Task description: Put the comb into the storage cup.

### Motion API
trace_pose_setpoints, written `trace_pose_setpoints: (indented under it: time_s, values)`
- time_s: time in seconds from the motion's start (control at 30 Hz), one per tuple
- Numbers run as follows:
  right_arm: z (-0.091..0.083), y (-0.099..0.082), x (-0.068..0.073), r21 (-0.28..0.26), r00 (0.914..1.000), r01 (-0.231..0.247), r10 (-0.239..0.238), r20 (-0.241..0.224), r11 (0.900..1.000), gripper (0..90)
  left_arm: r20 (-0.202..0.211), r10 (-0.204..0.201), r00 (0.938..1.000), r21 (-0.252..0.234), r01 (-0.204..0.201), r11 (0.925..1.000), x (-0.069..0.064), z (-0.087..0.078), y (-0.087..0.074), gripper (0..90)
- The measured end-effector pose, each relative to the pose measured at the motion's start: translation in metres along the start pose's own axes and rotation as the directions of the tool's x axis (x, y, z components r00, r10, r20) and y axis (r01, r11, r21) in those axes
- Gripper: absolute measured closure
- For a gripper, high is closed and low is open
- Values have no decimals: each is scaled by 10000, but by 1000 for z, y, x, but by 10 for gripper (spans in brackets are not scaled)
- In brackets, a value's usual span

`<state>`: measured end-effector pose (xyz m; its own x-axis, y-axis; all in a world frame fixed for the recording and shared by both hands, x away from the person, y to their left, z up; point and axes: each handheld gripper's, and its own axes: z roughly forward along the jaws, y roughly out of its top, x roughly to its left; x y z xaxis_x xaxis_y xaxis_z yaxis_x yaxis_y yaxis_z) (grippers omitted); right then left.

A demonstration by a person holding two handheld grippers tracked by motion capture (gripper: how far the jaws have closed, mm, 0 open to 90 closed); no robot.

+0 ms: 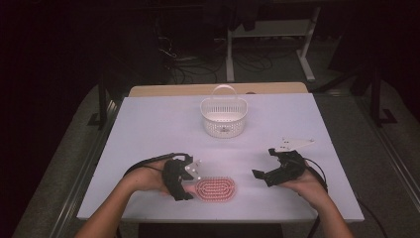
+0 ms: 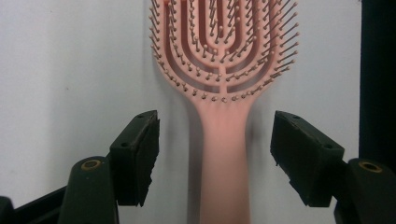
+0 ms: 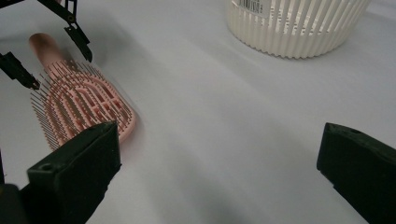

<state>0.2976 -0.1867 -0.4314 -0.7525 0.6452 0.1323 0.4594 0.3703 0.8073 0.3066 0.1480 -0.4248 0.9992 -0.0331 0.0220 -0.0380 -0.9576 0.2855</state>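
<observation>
Hairbrush [image 2: 223, 154] handle lies between your left gripper's [image 2: 215, 154] jaws, gaps showing on both sides. Your right gripper [image 1: 262, 176] hovers wide open, well to the right.

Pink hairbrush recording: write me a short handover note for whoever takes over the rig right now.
Left gripper: open, jaws either side of the pink hairbrush handle, pads not touching it.
Right gripper: open, empty, apart to the brush's right.
Things: brush lies bristles up on the white table near the front edge; white basket stands farther back, apparently empty.
Done: left gripper lined up on the handle.
Left: probably close, lift, carry the brush to the basket.
</observation>
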Motion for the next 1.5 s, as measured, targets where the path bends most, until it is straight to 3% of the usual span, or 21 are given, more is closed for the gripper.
trace_pose_setpoints:
  time_s: [0.7, 1.03, 1.5]
  values:
    - [0, 0, 0, -10, 10000, -9, 9, -1, 10000, 0, 60, 138, 9999, 515, -141, 9986, -2, 5, 4, 546]
    - [0, 0, 0, -28, 10000, -14, 14, -5, 10000, 0, 89, 242, 9997, 781, -248, 9966, -3, 7, 6, 597]
    - [0, 0, 0, -23, 10000, -32, 32, -18, 10000, 0, 138, 17, 9999, 973, -31, 9952, -2, 8, 10, 636]
